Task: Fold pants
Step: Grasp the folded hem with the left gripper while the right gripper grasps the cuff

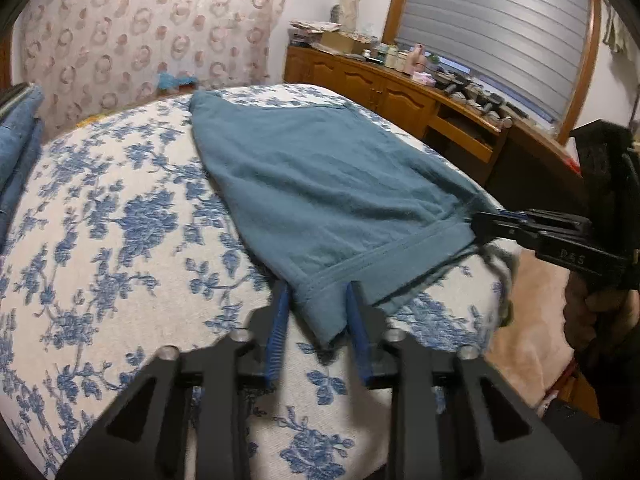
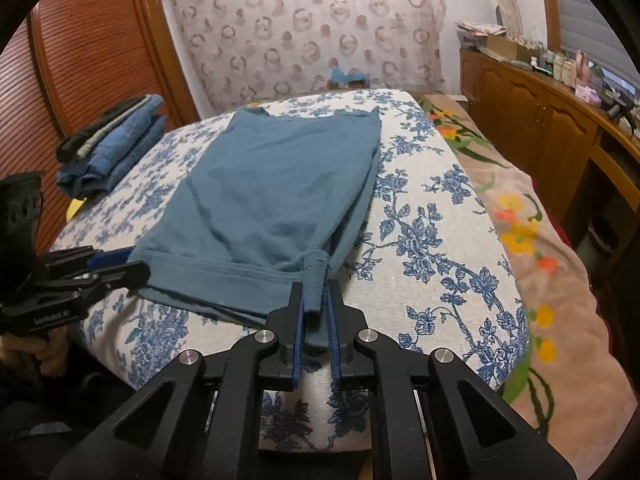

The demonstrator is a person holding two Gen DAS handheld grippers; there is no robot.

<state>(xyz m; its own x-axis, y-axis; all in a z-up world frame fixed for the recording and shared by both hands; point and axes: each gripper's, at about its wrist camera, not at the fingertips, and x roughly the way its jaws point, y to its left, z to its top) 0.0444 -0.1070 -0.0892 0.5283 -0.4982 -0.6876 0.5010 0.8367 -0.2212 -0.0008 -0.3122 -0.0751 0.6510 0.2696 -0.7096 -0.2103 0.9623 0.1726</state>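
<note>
left gripper [image 1: 318, 300]: tilted down, jaws clamped on cloth, 12 o'clock | right gripper [image 2: 316, 300]: tilted down, jaws pinched tight on cloth

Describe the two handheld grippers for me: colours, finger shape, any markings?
Both the left gripper and right gripper are matte black, with angular linkage arms joined by round silver pins. Each carries two slim straight fingers faced with ribbed blue pads. White lettering, too blurred to read, marks the side of each body. No cables show. A dark sleeve shows behind the right one.

Pants [image 2: 272, 184] flat on bed [image 2: 440, 240]; folded stack [image 2: 116, 140] left, cabinet [image 2: 532, 108] right.
</note>
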